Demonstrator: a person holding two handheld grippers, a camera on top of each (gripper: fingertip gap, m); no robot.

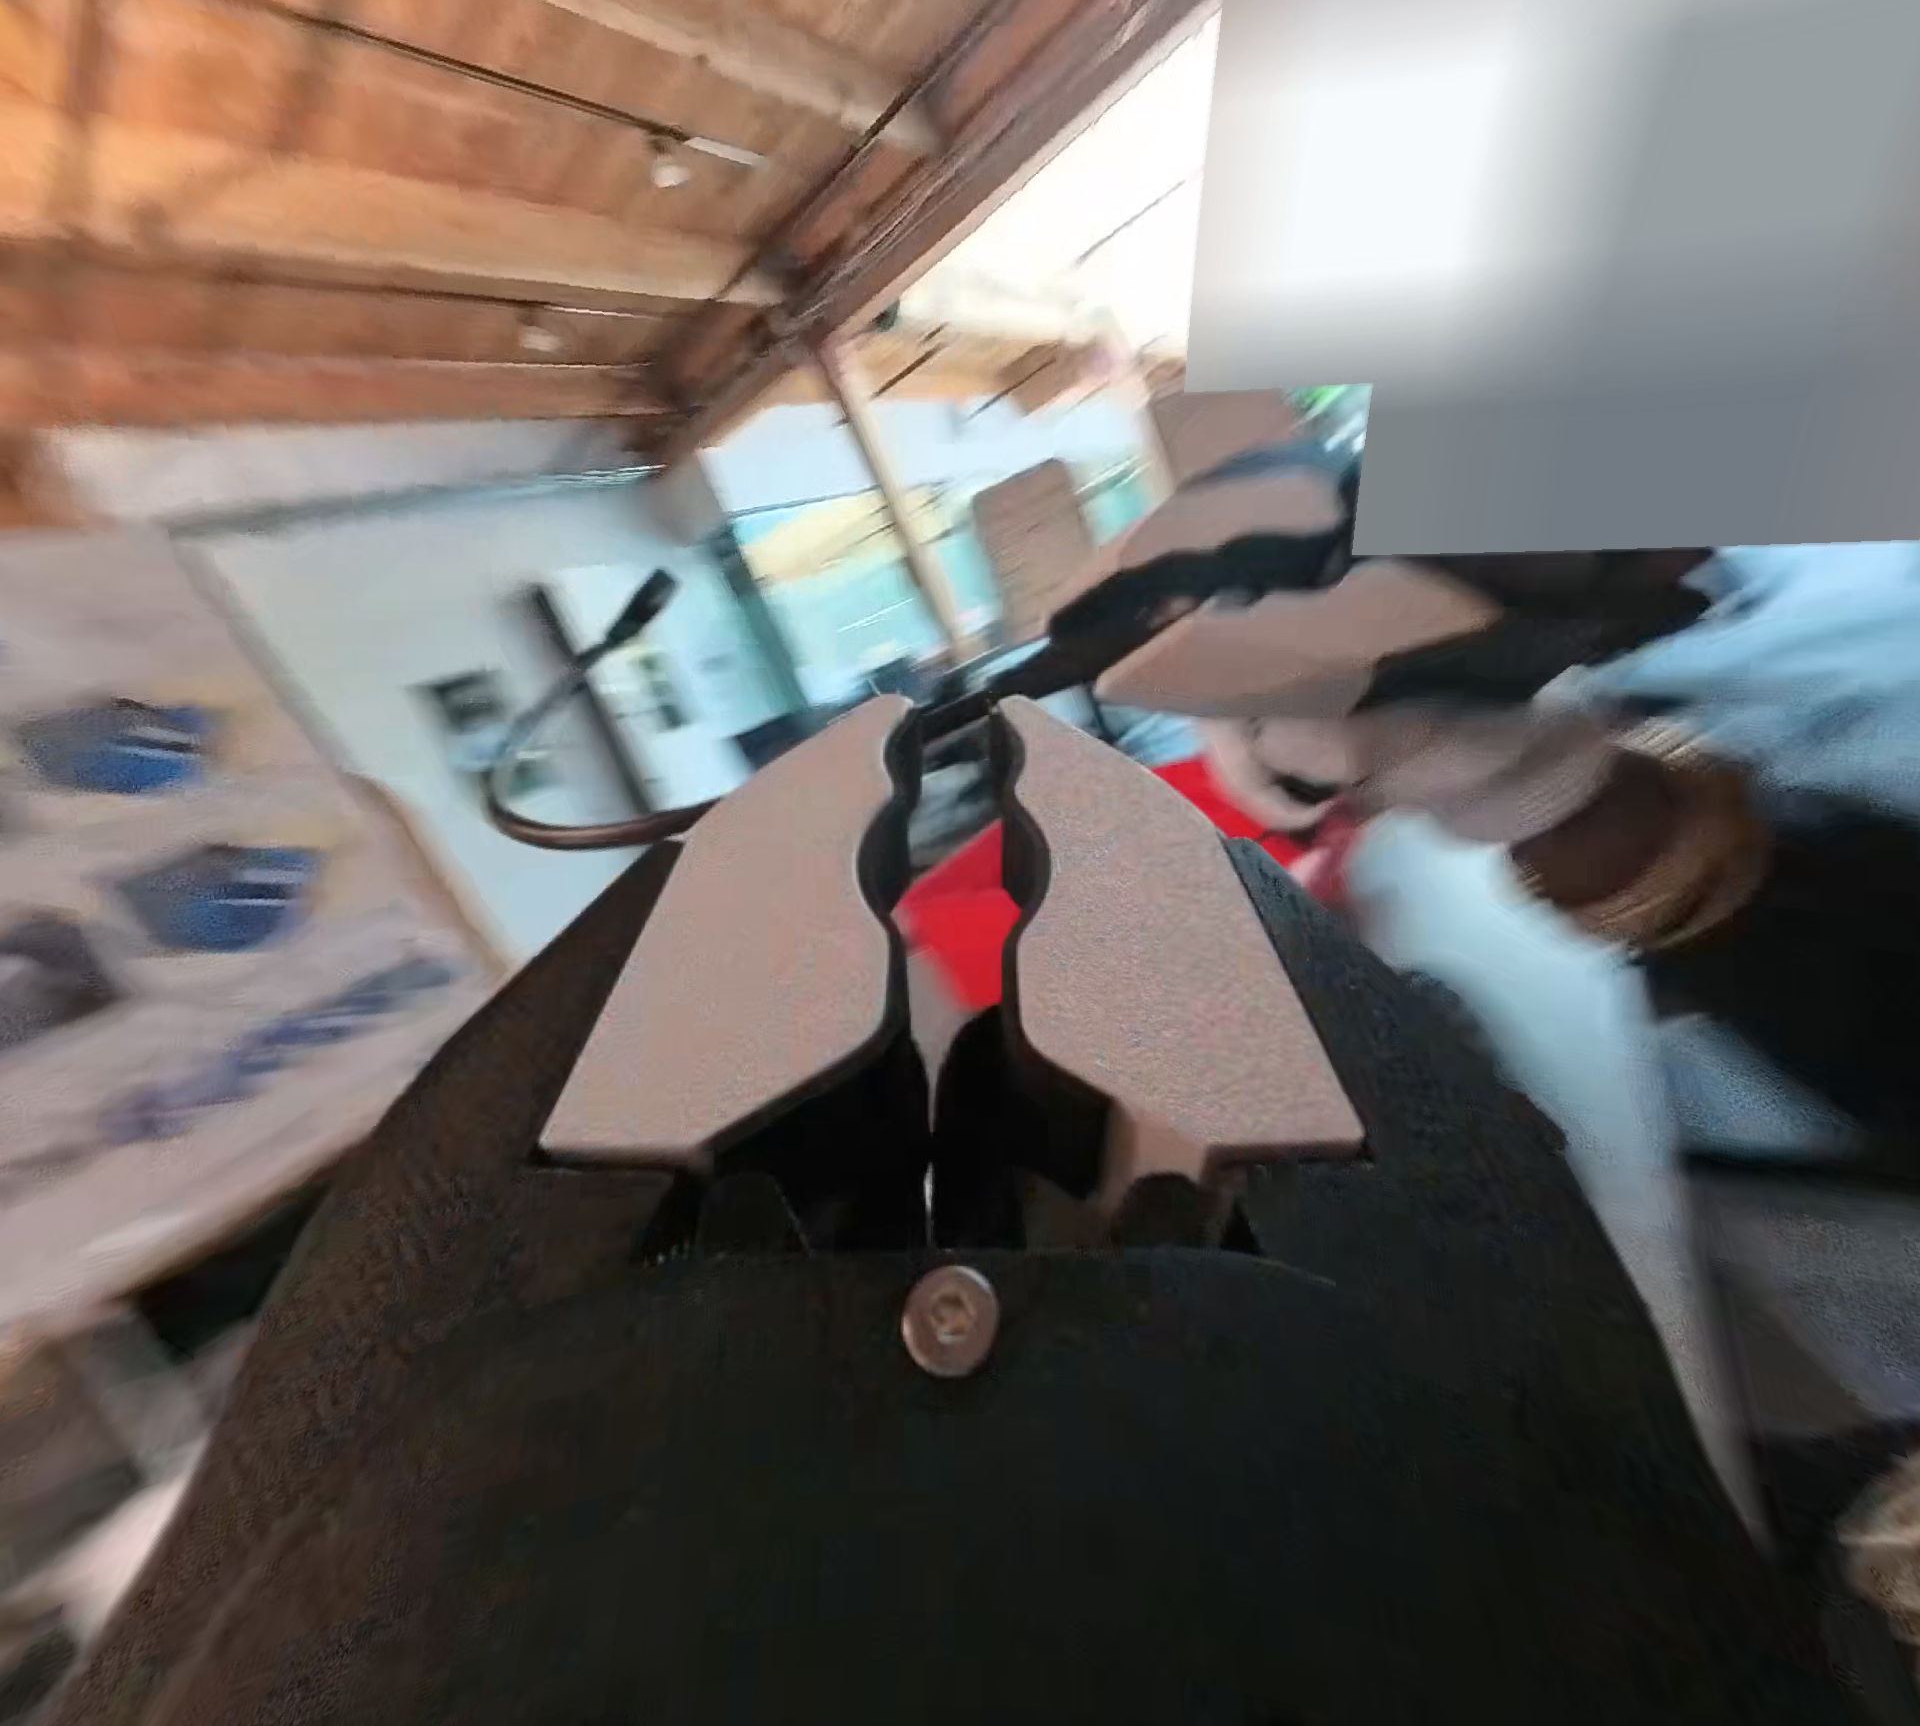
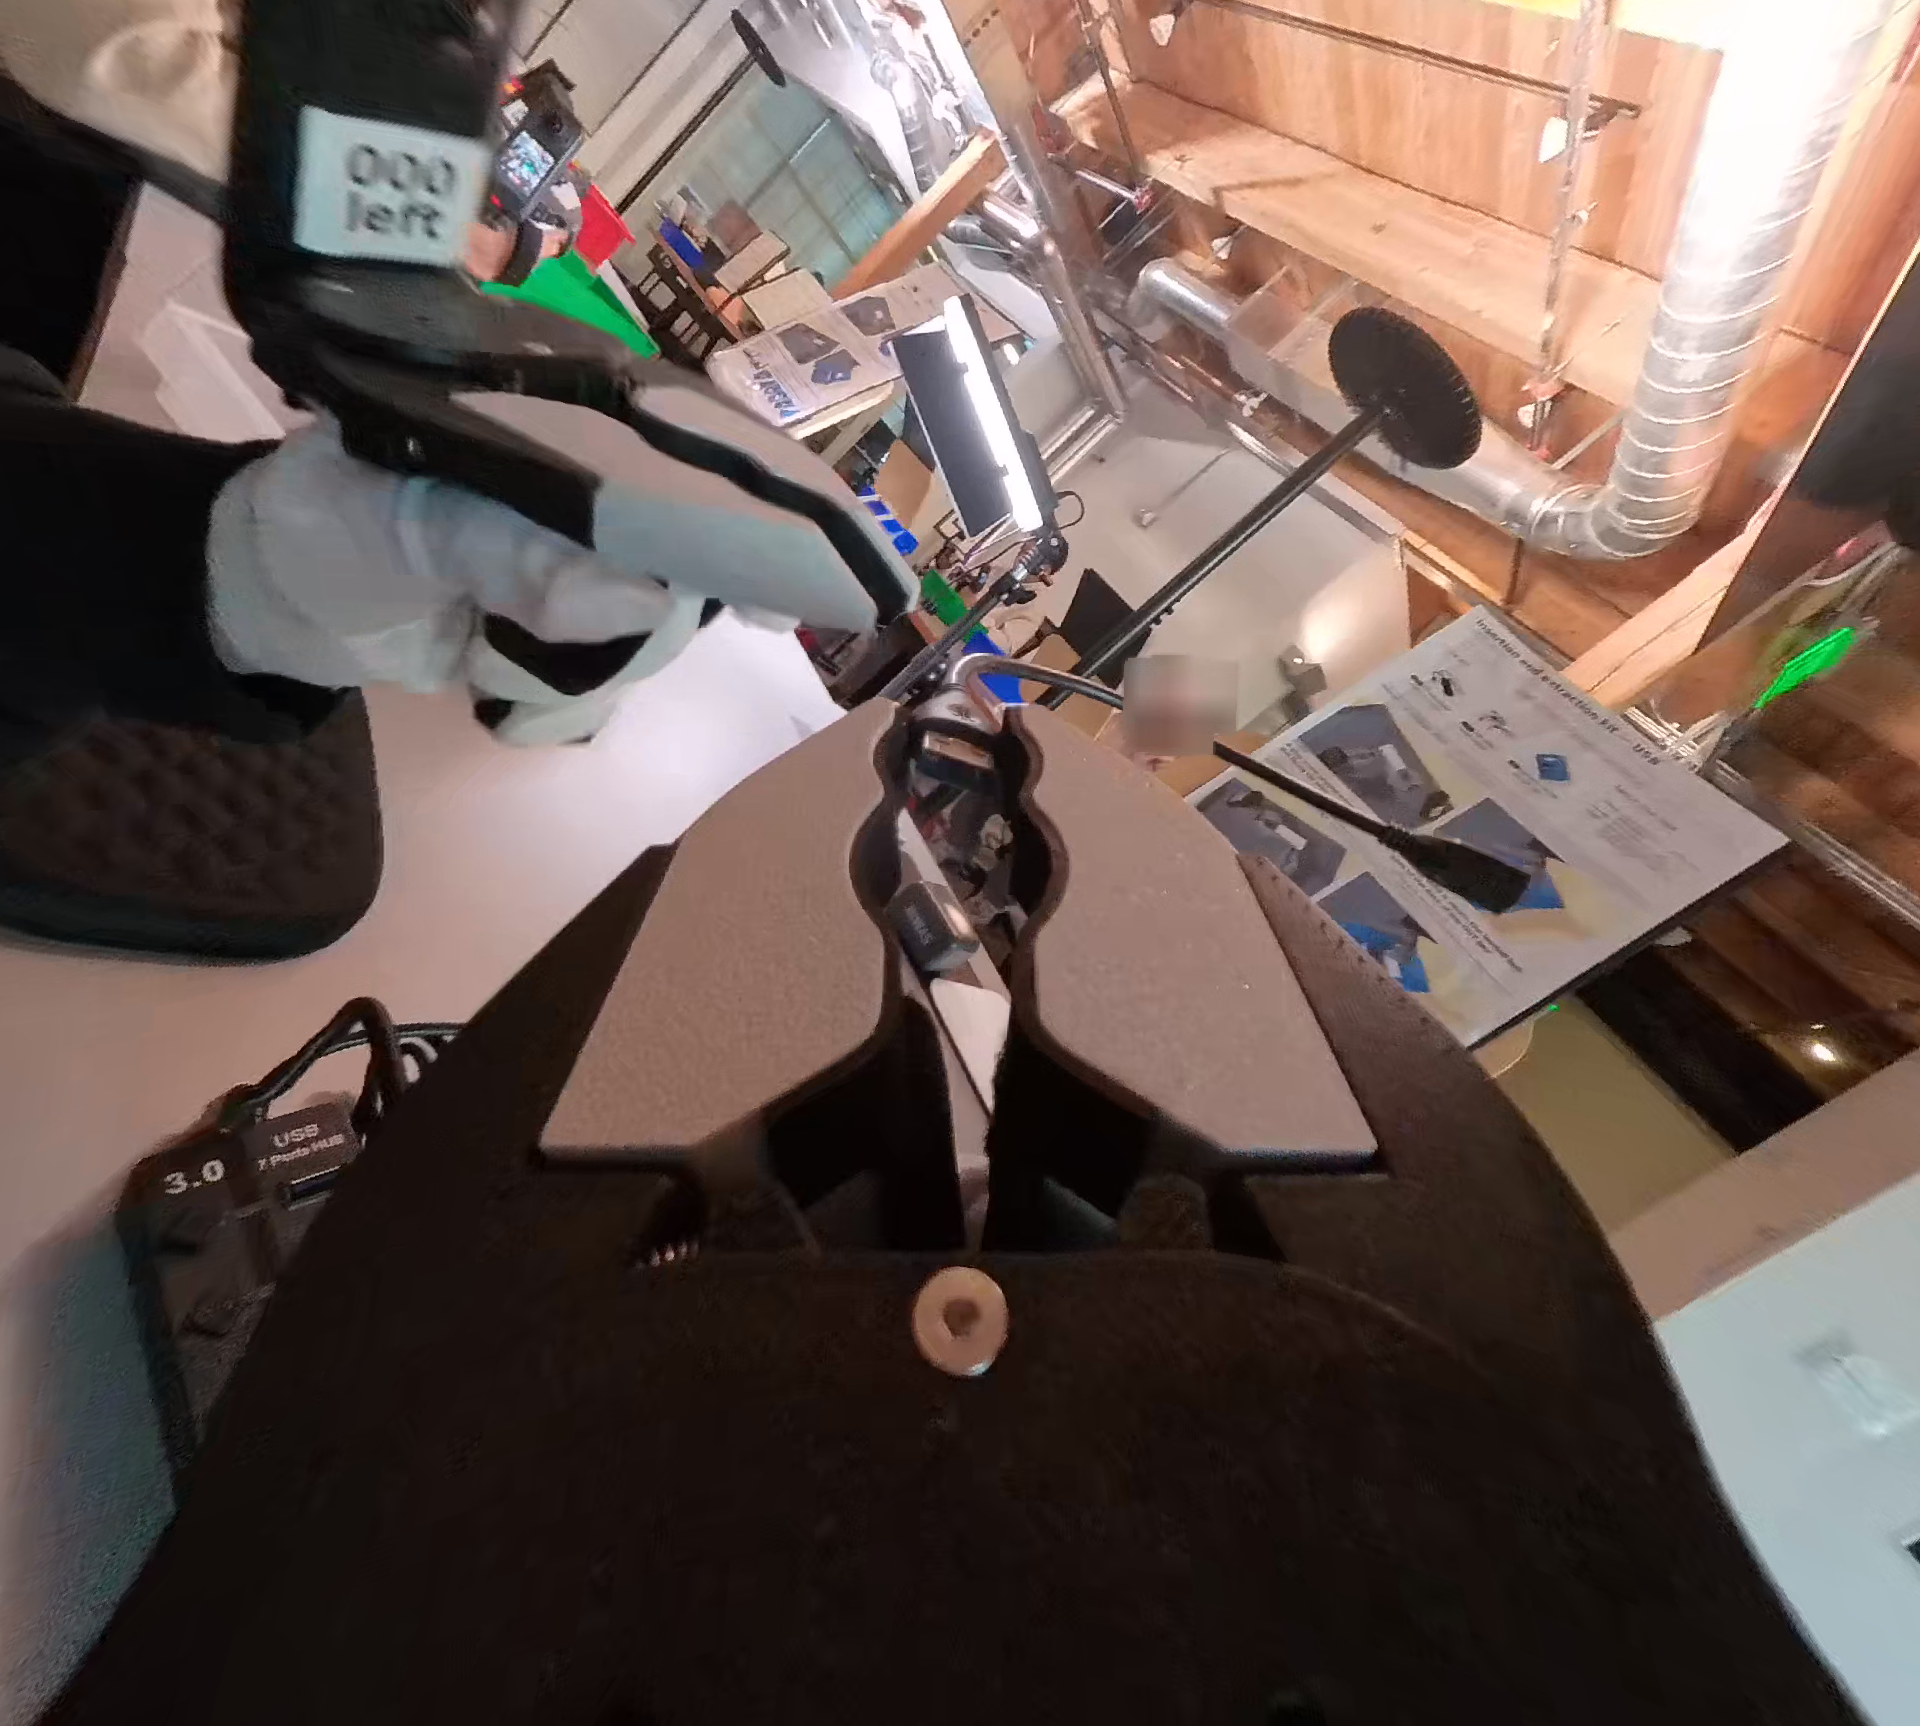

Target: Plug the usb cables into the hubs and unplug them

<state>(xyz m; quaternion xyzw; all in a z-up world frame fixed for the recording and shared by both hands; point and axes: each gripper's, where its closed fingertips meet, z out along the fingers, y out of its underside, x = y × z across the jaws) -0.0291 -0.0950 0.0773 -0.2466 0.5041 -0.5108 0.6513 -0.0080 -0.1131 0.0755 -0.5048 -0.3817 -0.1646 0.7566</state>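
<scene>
Both grippers are raised and tilted toward the wooden ceiling [image 2: 1351, 149], and their tips come together.

In the left wrist view, which is heavily motion-blurred, the left gripper [image 1: 951, 720] has its jaws drawn close, with only a narrow gap at the tips. A dark cable [image 1: 582, 829] loops away from the tips toward 9 o'clock, but the blur hides whether the pads actually pinch it, so I cannot tell its hold. At 2 o'clock the right gripper [image 1: 1226, 616] reaches in, its tips just beside the left gripper's tips, with something black between its fingers.

The right wrist view is sharper. The right gripper [image 2: 951, 726] is nearly closed on a USB plug [image 2: 951, 746] with a metal end, clamped at the very tips. The plug's cable [image 2: 1049, 674] arcs off toward 2 o'clock. The left gripper [image 2: 883, 606] enters from 10 o'clock, held by a gloved hand [image 2: 416, 564], its tips touching or almost touching the plug.

A black USB hub [image 2: 249, 1188] lies on the pale worktop [image 2: 520, 845] at 8 o'clock, with its own cable coiled behind it. A loose black connector [image 2: 1455, 866] rests on a printed instruction sheet [image 2: 1558, 793] at 3 o'clock.
</scene>
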